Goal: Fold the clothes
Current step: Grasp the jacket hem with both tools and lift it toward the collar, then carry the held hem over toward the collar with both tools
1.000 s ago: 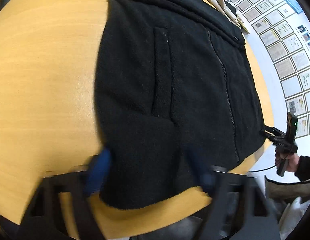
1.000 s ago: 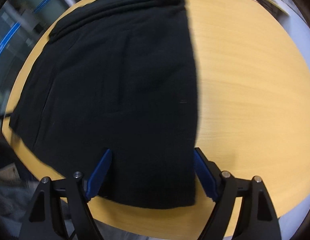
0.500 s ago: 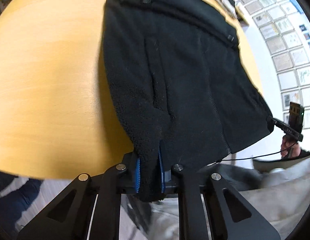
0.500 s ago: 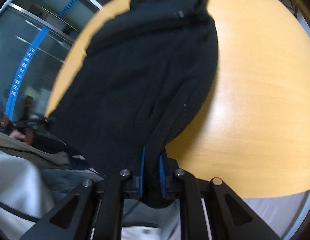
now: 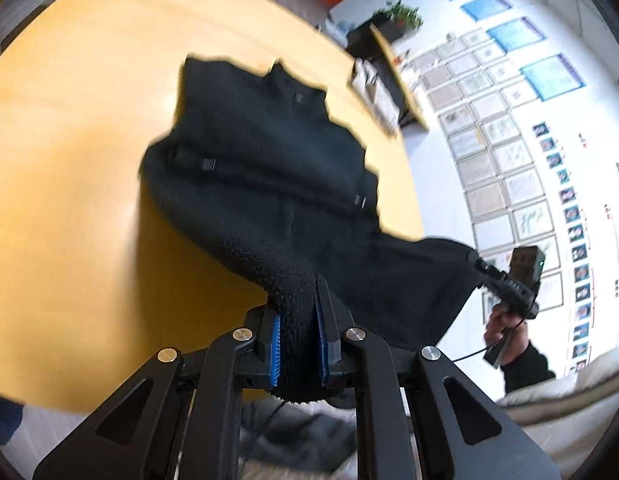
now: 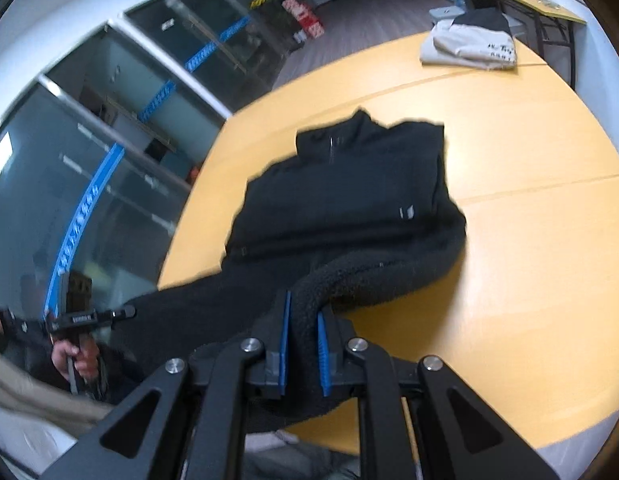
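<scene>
Honey-coloured wood fills most of what I can see, a large round-edged table [image 6: 529,240] in an office with glass partitions on one side and framed papers along a white wall on the other. On it lies the black fleece zip-up jacket [image 5: 269,184], collar end resting flat toward the far edge, its hem end raised off the wood above the near edge. The left gripper [image 5: 298,338] is clamped on one hem corner, thick pile bulging between its blue pads [image 5: 275,340]; the right gripper [image 6: 303,346] is likewise clenched on the other hem corner.

To my eye this is the lengthwise fold in progress: hem lifted, not yet laid down. The next move likely calls for both corners to be carried forward together over the flat half, kept level and taut, then lowered onto the shoulders before either grip lets go. Uneven travel would skew the fold.

Only the right wrist view shows a folded grey-and-black garment [image 6: 469,46] near the table's far edge, and the glass walls. Only the left wrist view shows the wall of frames and a potted plant [image 5: 397,16]. Each view catches the opposite tool gripping its corner.
</scene>
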{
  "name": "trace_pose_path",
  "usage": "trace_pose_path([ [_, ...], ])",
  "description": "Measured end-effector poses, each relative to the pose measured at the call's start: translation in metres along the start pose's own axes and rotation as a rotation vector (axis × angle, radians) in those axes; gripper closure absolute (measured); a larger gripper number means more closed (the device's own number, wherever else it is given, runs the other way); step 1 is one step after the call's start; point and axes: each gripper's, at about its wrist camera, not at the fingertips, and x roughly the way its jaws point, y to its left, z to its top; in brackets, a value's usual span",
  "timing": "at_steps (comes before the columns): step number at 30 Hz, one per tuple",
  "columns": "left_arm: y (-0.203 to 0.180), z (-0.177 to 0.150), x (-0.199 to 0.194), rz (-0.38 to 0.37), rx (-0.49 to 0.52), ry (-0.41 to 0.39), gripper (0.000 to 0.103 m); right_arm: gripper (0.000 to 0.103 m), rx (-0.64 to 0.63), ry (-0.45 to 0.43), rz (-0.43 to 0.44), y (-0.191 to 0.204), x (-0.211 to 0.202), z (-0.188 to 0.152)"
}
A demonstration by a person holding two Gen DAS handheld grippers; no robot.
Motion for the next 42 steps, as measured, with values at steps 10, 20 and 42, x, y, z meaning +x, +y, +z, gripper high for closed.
trace_pose_path([
  [10, 0.022, 0.102, -0.011, 0.019, 0.004, -0.115, 0.091, 0.091, -0.058, -0.068, -0.009, -0.010, 0.064, 0.114],
  [20, 0.042, 0.181, 0.069, 0.130, -0.068, -0.125, 0.091, 0.091, 0.010, -0.038, 0.000, -0.094, 0.131, 0.158],
  [42, 0.130, 0.304, 0.188, 0.159, 0.015, -0.061, 0.078, 0.055, -0.004, -0.005, -0.042, -0.197, 0.261, 0.236],
])
